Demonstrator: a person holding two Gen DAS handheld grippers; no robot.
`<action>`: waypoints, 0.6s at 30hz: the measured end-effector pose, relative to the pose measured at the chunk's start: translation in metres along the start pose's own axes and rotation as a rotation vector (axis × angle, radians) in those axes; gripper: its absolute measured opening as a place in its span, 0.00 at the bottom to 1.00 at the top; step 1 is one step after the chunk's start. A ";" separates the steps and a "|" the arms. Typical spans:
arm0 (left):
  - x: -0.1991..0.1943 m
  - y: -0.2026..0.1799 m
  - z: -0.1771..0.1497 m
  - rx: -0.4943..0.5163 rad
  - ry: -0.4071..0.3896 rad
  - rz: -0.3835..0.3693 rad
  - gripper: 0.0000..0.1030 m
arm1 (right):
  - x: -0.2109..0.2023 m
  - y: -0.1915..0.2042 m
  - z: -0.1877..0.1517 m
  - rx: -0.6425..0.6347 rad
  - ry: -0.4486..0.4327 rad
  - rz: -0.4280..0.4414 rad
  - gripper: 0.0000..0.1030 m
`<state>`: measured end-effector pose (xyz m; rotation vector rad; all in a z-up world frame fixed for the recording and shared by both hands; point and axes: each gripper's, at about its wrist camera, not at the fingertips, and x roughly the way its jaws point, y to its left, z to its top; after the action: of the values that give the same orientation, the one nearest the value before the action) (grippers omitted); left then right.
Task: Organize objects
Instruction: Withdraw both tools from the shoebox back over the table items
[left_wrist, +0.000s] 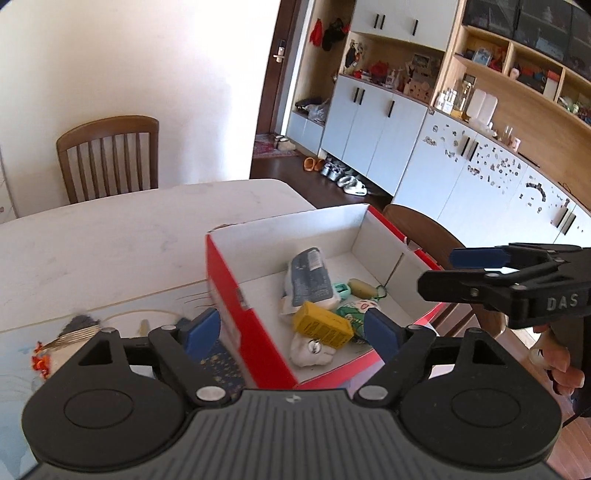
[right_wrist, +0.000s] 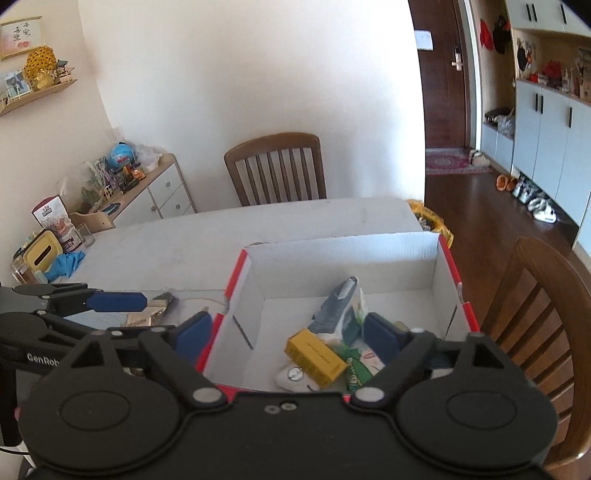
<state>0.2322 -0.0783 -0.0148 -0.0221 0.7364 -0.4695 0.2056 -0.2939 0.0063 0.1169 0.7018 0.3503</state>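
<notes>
- Both your left hand-held gripper (left_wrist: 291, 328) and right hand-held gripper (right_wrist: 288, 334) gape wide, empty.
- At 9 o'clock of the red box (left_wrist: 236, 295), small items (right_wrist: 147, 317) wait on the tabletop (left_wrist: 110, 229); your reach may push the box.

A wooden chair (right_wrist: 276, 168) stands against the white wall behind the bench (right_wrist: 258, 229). A second chair (right_wrist: 546, 317) stands at the bench's right side. A low sideboard (right_wrist: 155, 194) on the left carries a blue globe (right_wrist: 121, 154). Shoes (left_wrist: 340, 175) line the dark floor below pale cabinets (left_wrist: 373, 125).
</notes>
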 end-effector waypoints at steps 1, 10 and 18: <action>-0.003 0.003 -0.001 -0.003 -0.002 0.001 0.86 | -0.001 0.006 -0.001 -0.004 -0.009 0.001 0.92; -0.027 0.042 -0.018 -0.020 -0.036 0.034 1.00 | 0.004 0.054 -0.014 -0.027 -0.032 0.000 0.96; -0.046 0.086 -0.037 -0.051 -0.051 0.079 1.00 | 0.020 0.095 -0.028 -0.049 -0.002 0.013 0.96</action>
<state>0.2139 0.0233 -0.0285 -0.0528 0.6963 -0.3737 0.1753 -0.1978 -0.0066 0.0756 0.6904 0.3794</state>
